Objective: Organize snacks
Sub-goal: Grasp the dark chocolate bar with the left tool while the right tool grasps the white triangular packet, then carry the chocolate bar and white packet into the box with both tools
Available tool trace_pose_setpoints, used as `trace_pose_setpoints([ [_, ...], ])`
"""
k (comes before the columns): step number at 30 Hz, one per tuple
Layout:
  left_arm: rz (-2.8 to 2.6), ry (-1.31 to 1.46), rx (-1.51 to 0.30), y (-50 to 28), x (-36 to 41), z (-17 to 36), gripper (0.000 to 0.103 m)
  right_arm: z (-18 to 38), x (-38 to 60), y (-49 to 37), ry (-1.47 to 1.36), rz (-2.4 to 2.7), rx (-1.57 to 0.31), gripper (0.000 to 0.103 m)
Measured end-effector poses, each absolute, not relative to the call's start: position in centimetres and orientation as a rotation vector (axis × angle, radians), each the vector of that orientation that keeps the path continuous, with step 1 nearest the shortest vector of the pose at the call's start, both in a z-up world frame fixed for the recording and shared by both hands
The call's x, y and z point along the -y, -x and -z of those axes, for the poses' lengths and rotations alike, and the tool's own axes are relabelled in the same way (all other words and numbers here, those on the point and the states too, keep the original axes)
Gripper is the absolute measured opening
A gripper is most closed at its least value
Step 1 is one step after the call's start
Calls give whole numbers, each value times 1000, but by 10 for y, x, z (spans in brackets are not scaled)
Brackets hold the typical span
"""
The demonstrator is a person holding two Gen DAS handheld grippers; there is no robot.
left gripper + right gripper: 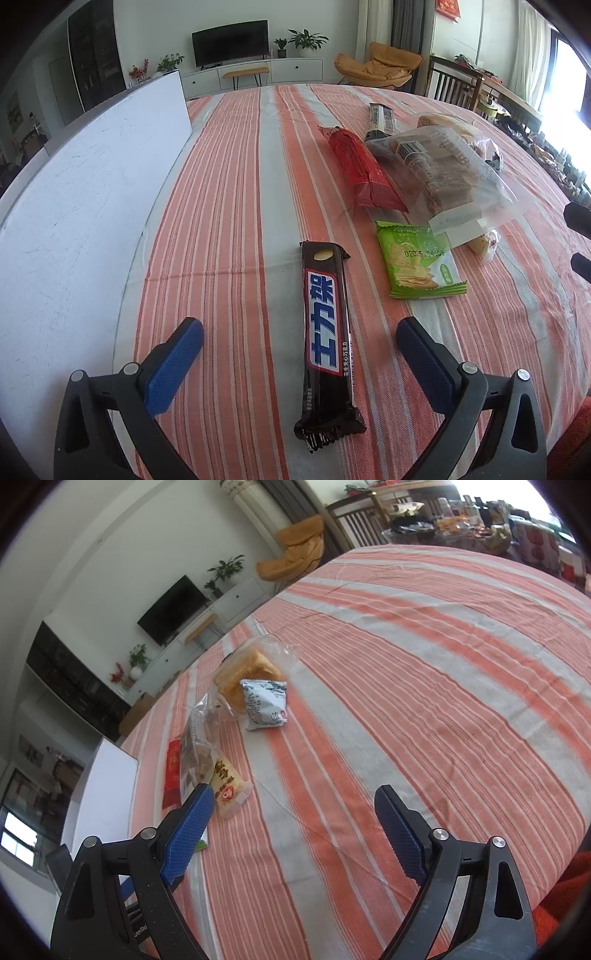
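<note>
White board: one white board [92, 177] lies along the left edge of the striped counter [229, 184], well apart from the snacks.
Left claw: my left claw [300, 360] stands wide open with nothing gripped; the chocolate bar [325, 339] lies flat on the cloth between its fingers, touching neither.
Snack heap: going right I count one red packet [364, 170], one dark slim bar [380, 120], one clear bag of biscuits [439, 170], one green cracker pack [417, 258], one bread bag [245, 679], one white-blue pouch [266, 705] and one yellow-white pack [231, 782].
Right claw: my right claw [293, 830] is open and empty over bare cloth, right of the heap.
Count hedge: the heap overlaps, so something may be hidden under the clear bag.
Risk: closing skewed on the bar could pinch only foil and let it slip; dragging it might ruck the cloth and shift the green pack just beside it.
</note>
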State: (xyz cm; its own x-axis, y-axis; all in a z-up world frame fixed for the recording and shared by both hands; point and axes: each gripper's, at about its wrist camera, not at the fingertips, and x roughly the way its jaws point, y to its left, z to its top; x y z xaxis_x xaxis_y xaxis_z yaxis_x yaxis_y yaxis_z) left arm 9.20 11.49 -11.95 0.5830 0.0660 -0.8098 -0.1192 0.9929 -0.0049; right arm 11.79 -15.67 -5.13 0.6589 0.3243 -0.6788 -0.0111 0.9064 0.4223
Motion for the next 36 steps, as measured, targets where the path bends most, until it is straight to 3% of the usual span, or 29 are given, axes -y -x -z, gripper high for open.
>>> trace_pose_setpoints([
  [4,-107,61,-942,-92,-115,120,103,54,146,-179,-242,-228,-900,87],
  [8,-104,61,-941,-92,-114,119,103,71,138,-219,-273,-297,-1000,59],
  [16,-104,61,-941,-92,-114,119,103,78,106,-246,-200,-288,-996,57],
  [18,-104,61,-941,-92,-114,119,103,80,112,-250,-238,-290,-1011,41],
  [21,-103,61,-941,-92,-114,119,103,78,117,-247,-246,-309,-1008,35],
  [32,-102,62,-942,-92,-114,120,103,75,163,-151,-276,-378,-1094,34],
  [34,-93,63,-944,-93,-114,119,103,75,165,-138,-244,-380,-1099,36],
  [36,-70,50,-963,-94,-113,119,103,76,167,-132,-230,-360,-1113,44],
])
